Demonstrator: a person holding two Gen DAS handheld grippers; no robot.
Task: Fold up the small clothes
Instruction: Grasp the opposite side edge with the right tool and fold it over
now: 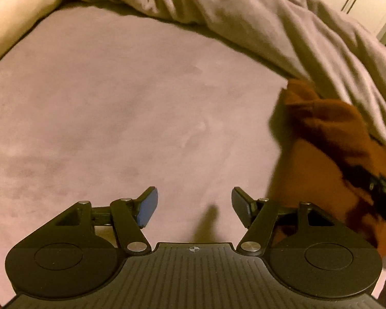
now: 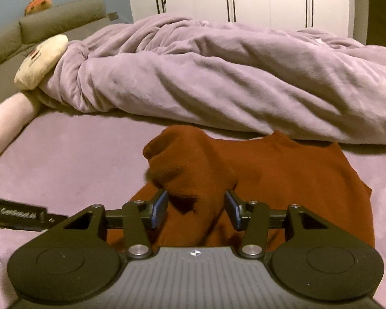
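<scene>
1. Right gripper (image 2: 195, 208): jaws apart; raised fold of rust-orange knit garment (image 2: 270, 180) sits btwn pads, no clamp seen.
2. Left gripper (image 1: 194, 207): jaws apart, empty, over bare mauve bed sheet (image 1: 115, 103).
3. Garment lies on sheet, far edge just beside bunched lilac duvet (image 2: 218, 77).

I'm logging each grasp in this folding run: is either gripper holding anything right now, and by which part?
Nothing is held. The left gripper is open over the bedsheet. The right gripper straddles a raised fold of the rust-coloured garment, pads apart from it.
</scene>
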